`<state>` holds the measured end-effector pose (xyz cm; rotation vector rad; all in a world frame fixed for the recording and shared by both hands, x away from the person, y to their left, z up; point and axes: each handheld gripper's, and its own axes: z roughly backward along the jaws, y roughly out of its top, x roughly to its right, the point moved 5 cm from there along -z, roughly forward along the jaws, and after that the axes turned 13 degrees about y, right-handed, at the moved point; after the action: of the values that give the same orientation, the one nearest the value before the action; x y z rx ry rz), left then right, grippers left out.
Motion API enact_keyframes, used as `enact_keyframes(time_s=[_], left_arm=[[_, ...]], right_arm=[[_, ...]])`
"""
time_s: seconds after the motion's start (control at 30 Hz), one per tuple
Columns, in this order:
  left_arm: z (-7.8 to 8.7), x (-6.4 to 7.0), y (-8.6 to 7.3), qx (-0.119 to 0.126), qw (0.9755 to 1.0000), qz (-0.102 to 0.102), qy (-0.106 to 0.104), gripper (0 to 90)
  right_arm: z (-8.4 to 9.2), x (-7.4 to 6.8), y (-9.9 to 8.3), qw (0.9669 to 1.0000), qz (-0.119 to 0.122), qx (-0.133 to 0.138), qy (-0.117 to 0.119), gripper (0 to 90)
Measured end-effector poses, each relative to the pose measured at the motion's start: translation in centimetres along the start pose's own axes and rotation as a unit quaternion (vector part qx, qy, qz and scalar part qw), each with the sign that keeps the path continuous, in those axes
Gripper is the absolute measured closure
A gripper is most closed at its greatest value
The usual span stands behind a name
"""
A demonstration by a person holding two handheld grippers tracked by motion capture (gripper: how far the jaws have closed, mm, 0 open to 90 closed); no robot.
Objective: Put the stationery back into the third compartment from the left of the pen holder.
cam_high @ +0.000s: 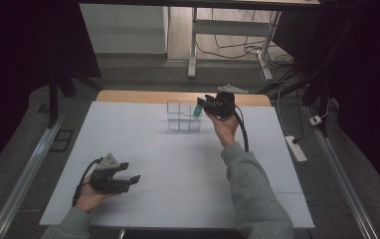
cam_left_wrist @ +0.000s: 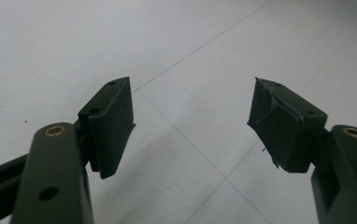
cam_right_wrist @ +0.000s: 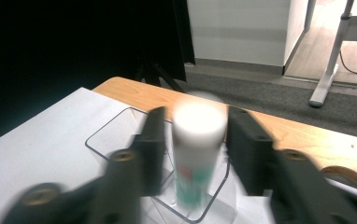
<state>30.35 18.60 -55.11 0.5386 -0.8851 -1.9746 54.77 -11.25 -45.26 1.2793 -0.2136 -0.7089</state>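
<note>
Standing between your right gripper's (cam_right_wrist: 193, 154) parted jaws, the white-capped green-and-white tube (cam_right_wrist: 196, 154) sits upright in the right-hand compartment of the clear plastic divided box (cam_high: 182, 115) at the table's far edge; neither pad presses it. Your left gripper (cam_high: 128, 178) rests near-left on the white tabletop (cam_left_wrist: 74, 46), jaws spread, nothing between.

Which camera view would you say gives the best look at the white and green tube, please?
The right gripper view: the tube stands close up, upright in the clear box, though blurred. The high view shows it as a small green patch at the right claw. The left gripper view looks at the white tabletop.
</note>
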Motion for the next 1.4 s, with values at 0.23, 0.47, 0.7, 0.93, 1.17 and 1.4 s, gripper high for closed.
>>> enact_keyframes(time_s=[0.23,0.47,0.7,0.93,1.17,1.4], left_arm=[[-0.1,0.1,0.0,-0.002,1.0,-0.004,0.001,30.6],[-0.1,0.1,0.0,-0.002,1.0,-0.004,0.001,30.6],[-0.1,0.1,0.0,-0.004,1.0,-0.004,0.002,30.6],[-0.2,0.0,-0.1,-0.007,1.0,-0.004,0.004,30.4],[-0.3,-0.1,-0.1,-0.01,0.9999,-0.003,0.007,30.4],[-0.4,-0.2,-0.2,-0.013,0.9999,-0.002,0.009,30.4]], right_arm=[[1.1,-0.9,0.0,0.9999,0.015,-0.006,0.001,44.9],[3.2,-1.6,-0.8,0.9993,0.026,-0.023,0.015,43.3],[5.8,-1.7,-2.4,0.9991,0.024,-0.028,0.02,43.5],[8.4,-1.5,-4.4,0.9991,0.019,-0.031,0.023,43.1],[11.1,-1.9,-6.3,0.9983,0.03,-0.044,0.024,42.0],[13.7,-2.6,-8.2,0.9976,0.031,-0.052,0.034,41.0]])
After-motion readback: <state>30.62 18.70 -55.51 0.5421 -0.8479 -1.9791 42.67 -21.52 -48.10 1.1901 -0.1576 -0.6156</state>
